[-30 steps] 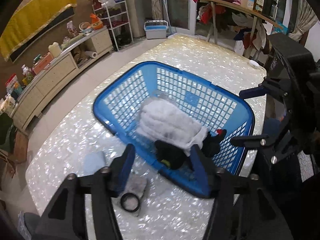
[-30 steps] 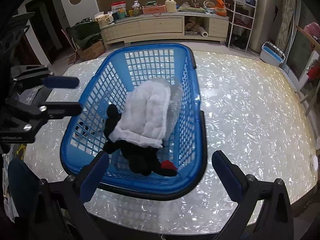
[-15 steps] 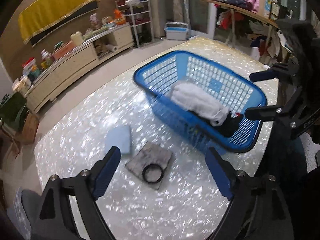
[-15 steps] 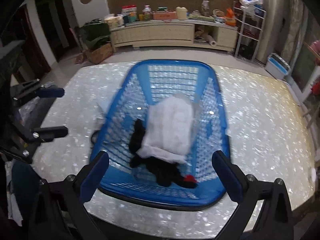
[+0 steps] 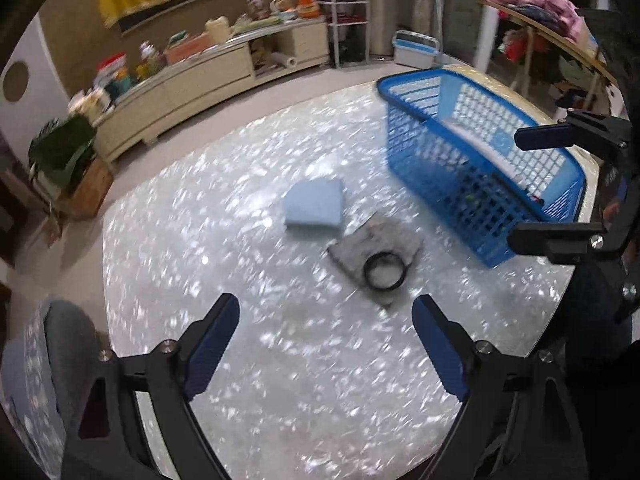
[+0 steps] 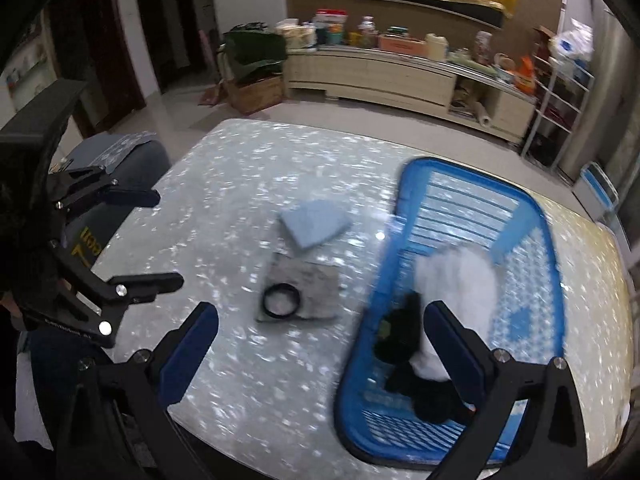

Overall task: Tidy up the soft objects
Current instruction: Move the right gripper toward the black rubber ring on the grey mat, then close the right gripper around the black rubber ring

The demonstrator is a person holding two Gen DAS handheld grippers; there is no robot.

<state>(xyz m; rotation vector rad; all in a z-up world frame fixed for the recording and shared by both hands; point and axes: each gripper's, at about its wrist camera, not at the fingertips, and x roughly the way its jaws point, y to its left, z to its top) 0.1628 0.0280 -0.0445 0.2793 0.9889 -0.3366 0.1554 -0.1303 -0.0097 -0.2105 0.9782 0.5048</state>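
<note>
Left wrist view: the left tongs [image 5: 324, 340] were wide and empty over the surface [image 5: 168, 264]. I'd say the next pickup was starting: blue cloth [image 5: 315, 208] or grey cloth [image 5: 376, 246] with a black ring [image 5: 384, 270] on it, left of the basket [image 5: 480, 160].

Right wrist view: right tongs [image 6: 320, 344] wide too, nothing held. Grey cloth's long axis ran left-right; needs a low pinch at its edge.

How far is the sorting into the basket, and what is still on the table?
Done: a white cloth and a black item lie in the blue basket. In hand: nothing; the left gripper and right gripper are both open and empty above the table. Left: a light blue cloth, a grey cloth and the black ring on it.
</note>
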